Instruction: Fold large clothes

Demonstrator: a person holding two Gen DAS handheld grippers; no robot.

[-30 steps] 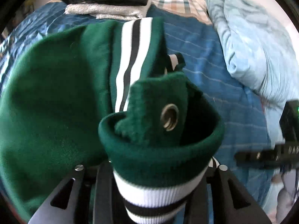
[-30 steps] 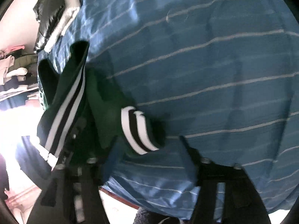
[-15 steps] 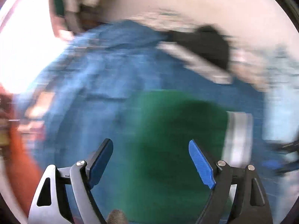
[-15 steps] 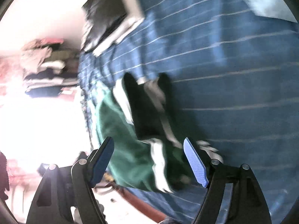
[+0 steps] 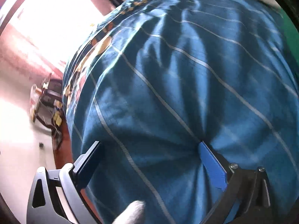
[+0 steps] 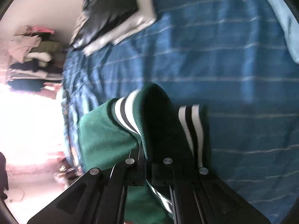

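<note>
The green jacket point(image 6: 104, 134) with white-and-black ribbed bands point(image 6: 123, 113) lies near the edge of the blue striped bedcover point(image 6: 224, 65). My right gripper point(image 6: 147, 160) is shut on its dark green ribbed edge, and the cloth drapes over the fingers. In the left wrist view only a sliver of the green jacket point(image 5: 288, 24) shows at the top right. My left gripper point(image 5: 149, 145) is open and still opening, its blue pads point(image 5: 213, 166) pressed into the bare bedcover point(image 5: 177, 85) with no garment between them. A white-gloved fingertip point(image 5: 134, 209) shows below it.
A folded black and silver stack point(image 6: 112, 13) sits at the far end of the bed, and a pale blue quilt point(image 6: 284, 18) lies on the right. Piled clothes point(image 6: 31, 56) stand beyond the bed. The bed's edge point(image 5: 78, 85) drops to a bright floor with clutter point(image 5: 46, 102).
My left gripper let go of the green striped cuff, opened wide and swung off to the bare bedcover by the bed's edge. My right gripper moved onto the jacket and closed on its ribbed edge.
</note>
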